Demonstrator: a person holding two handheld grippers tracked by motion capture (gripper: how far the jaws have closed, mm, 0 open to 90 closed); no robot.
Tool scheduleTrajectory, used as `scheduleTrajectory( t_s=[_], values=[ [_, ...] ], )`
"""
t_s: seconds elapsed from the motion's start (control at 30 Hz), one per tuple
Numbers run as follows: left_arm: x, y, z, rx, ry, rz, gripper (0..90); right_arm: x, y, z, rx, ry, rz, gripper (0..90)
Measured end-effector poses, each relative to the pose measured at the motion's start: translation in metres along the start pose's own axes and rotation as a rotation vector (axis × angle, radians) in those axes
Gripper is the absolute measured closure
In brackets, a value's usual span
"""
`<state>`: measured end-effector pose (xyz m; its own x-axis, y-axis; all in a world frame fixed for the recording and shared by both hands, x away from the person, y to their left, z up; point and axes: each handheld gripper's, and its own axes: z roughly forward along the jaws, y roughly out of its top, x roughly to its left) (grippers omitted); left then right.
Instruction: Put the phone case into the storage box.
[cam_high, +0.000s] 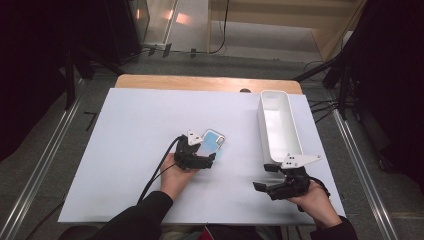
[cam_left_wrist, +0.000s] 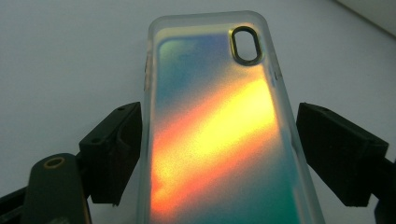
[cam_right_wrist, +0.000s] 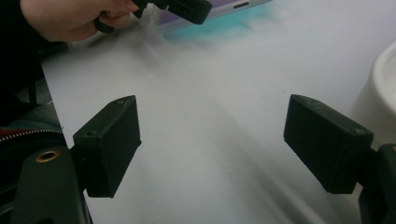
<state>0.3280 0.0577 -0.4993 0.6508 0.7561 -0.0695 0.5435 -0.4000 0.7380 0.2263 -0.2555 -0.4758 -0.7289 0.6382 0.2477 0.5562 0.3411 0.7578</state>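
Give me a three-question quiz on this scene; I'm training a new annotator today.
1. True or false: the left claw is clamped on the phone case.
2. What lies between the right claw pads? A) phone case B) nothing C) bin
3. On which side of the table does the white bin stand?

Key: 1 false, its pads stand apart from the case's sides; 2 B; 3 the person's right.

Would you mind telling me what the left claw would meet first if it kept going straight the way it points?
The phone case: it already lies between the left claw's open jaws, on the white table sheet.
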Motion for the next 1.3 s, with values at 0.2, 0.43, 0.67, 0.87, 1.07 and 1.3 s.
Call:
scheduleTrajectory(
  t_s=[0.2, 0.43, 0.67, 0.87, 1.07, 1.3],
  values=[
    [0.004, 0.006, -0.009, -0.029, -0.052, -0.057, 16.8, 0.000, 0.000, 0.000, -0.002, -0.003, 0.000, 17.4],
    [0.005, 0.010, -0.018, -0.056, -0.106, -0.103, 16.8, 0.001, 0.001, 0.001, 0.002, -0.018, -0.006, 17.4],
    [0.004, 0.010, -0.024, -0.070, -0.138, -0.139, 16.8, 0.002, 0.004, 0.001, -0.022, -0.029, 0.004, 17.3],
    [0.009, 0.012, -0.032, -0.095, -0.162, -0.174, 16.7, 0.007, 0.010, 0.005, -0.021, -0.009, 0.022, 17.4],
    [0.014, 0.014, -0.041, -0.126, -0.171, -0.193, 16.7, 0.014, 0.018, 0.010, -0.010, 0.009, 0.017, 17.8],
    [0.018, 0.015, -0.048, -0.156, -0.169, -0.224, 16.7, 0.018, 0.032, 0.009, -0.033, -0.017, 0.043, 17.8]
  ],
)
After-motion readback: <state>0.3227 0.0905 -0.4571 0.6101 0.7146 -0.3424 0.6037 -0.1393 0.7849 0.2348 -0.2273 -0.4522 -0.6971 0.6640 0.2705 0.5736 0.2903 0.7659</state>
